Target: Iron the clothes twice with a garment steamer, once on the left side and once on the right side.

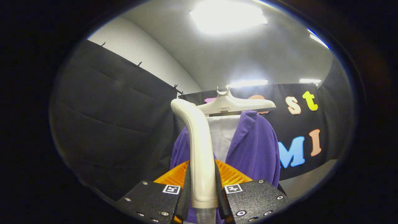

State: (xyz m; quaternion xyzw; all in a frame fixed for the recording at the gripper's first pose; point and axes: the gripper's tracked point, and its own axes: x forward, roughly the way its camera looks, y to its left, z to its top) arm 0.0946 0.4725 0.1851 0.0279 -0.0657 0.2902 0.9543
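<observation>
Cream curved plastic steamer handle (199, 149) clamped betw. both fingers of gripper (202, 186), head up near purple corduroy jacket (255, 146) on white hanger (231, 105), just beyond, probably so steam reaches fabric. Black cloth wall (108, 124) far behind.

Black cloth (115, 118) hangs as the booth's wall beyond the fingers and off to their left, clipped along its top edge. Above it rise a pale wall (140, 59) and a grey ceiling (248, 59) with bright light panels (228, 15).

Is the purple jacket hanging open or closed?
Open: the jacket hangs on the hanger, white lining showing between its front edges.
</observation>
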